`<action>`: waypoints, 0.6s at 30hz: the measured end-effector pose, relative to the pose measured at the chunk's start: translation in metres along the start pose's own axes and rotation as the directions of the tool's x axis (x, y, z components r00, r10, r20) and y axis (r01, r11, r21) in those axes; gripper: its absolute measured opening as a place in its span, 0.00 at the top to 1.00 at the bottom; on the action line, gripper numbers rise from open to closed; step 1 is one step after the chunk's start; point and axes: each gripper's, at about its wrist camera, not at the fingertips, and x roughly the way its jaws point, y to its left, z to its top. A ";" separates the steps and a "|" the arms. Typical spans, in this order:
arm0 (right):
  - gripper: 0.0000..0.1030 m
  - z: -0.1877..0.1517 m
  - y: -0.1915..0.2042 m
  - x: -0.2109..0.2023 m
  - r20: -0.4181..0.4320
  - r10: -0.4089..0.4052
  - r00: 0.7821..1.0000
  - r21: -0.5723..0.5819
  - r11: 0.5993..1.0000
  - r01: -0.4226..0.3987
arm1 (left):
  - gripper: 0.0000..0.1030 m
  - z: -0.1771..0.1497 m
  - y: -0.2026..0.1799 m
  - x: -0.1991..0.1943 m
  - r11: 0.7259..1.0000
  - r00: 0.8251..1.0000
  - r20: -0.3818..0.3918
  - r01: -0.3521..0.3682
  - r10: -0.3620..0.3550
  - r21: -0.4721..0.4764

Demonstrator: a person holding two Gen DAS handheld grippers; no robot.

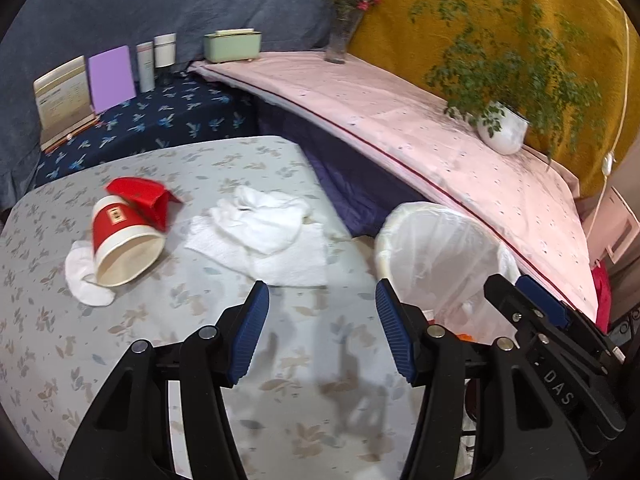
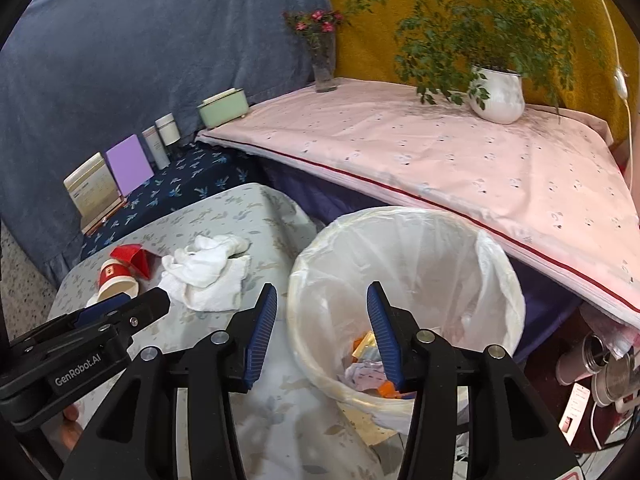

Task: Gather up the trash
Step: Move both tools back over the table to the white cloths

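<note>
Nearest the lens, the left tongs are hanging wide apart and holding nothing over the bare near part of the floral tabletop, and the right tongs are likewise gaping empty, straddling the near rim of the lined bin. Working left to right in the left wrist view, a white pad is lying at about 9 o'clock with the tipped red-and-white paper cup resting on it, mouth toward the camera; a crumpled red wrapper is touching the cup's far side at about 10 o'clock; a heap of white tissues is sitting at 12 o'clock, just beyond the fingertips. The bin is standing at 2 o'clock, off the tabletop's right edge, and the right wrist view is showing some scraps already lying in its bottom. So the job is looking partly done: a few pieces are binned, while the cup, wrapper, pad and tissues are all waiting on the tabletop. For room, the near half of the tabletop is offering an open approach to every piece, and the tissues are lying close to the right edge, a short carry from the bin. The pink-covered shelf is overhanging the bin's far side from 12 to 3 o'clock, so drops are probably best coming in from the near side, where the two tools are crowding each other.
</note>
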 end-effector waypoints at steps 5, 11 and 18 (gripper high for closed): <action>0.53 -0.002 0.026 0.005 -0.011 0.025 1.000 -0.035 0.999 -0.026 | 0.49 -0.003 0.037 -0.004 0.998 0.999 -0.002 -0.044 0.044 -0.048; 0.52 -0.003 0.054 0.013 -0.029 0.051 0.998 -0.071 0.996 -0.053 | 0.49 -0.010 0.080 -0.009 0.990 0.995 -0.006 -0.100 0.100 -0.099; 0.52 -0.008 0.088 0.029 -0.061 0.079 0.995 -0.104 0.991 -0.085 | 0.49 -0.019 0.135 -0.011 0.972 0.986 -0.026 -0.164 0.162 -0.166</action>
